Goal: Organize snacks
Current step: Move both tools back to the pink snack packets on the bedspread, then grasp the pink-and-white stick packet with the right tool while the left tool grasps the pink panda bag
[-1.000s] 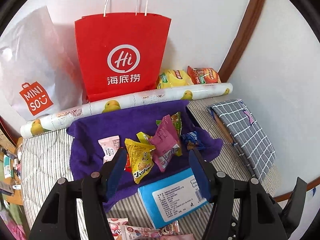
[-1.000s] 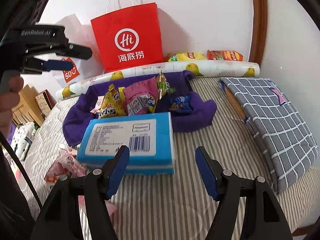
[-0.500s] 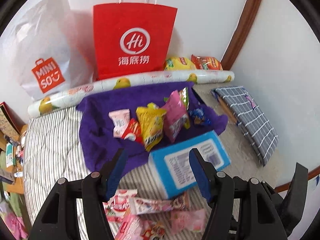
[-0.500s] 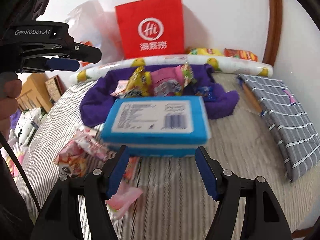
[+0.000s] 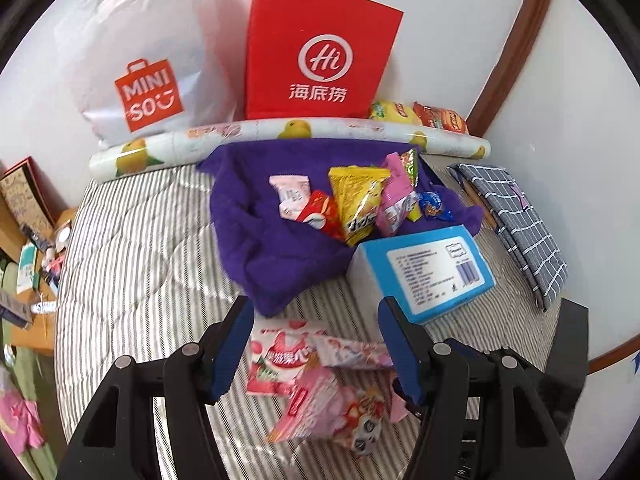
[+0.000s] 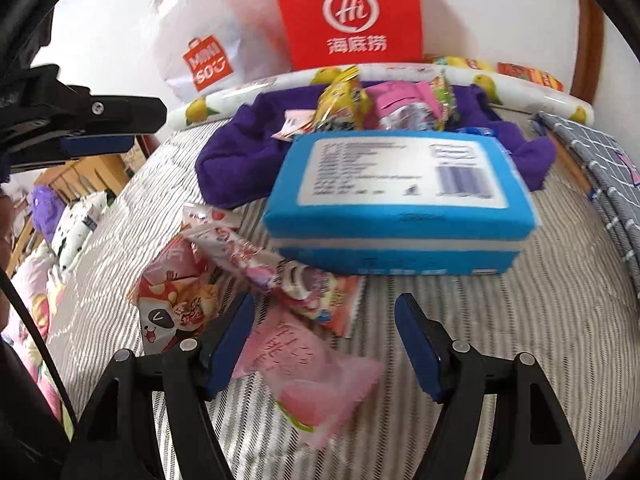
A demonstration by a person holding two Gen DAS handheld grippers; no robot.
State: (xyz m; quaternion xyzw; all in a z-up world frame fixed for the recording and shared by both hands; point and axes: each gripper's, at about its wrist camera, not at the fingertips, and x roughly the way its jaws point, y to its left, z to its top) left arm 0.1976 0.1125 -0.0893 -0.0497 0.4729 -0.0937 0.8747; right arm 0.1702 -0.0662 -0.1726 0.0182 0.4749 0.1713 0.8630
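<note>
Several snack packets (image 5: pixel 352 204) lie on a purple towel (image 5: pixel 264 240) on a striped bed; they also show in the right wrist view (image 6: pixel 384 104). More pink snack packets (image 5: pixel 320 376) lie loose on the bed in front, seen also in the right wrist view (image 6: pixel 256 276). A blue tissue pack (image 5: pixel 432 272) (image 6: pixel 400 196) lies beside the towel. My left gripper (image 5: pixel 316 344) is open and empty, hovering over the loose pink packets. My right gripper (image 6: pixel 324 336) is open and empty, just above a pink packet (image 6: pixel 304 372).
A red paper bag (image 5: pixel 320 52), a white Miniso bag (image 5: pixel 148 80) and a rolled fruit-print mat (image 5: pixel 280 136) stand along the wall. Two chip bags (image 5: pixel 420 116) lie behind the roll. A grey checked cloth (image 5: pixel 516 224) lies at the right. Clutter lies beyond the bed's left edge.
Both grippers have pulled back and tilted down toward the near side of the bed, bringing the loose pink packets into view between their fingers. Both stayed open.
</note>
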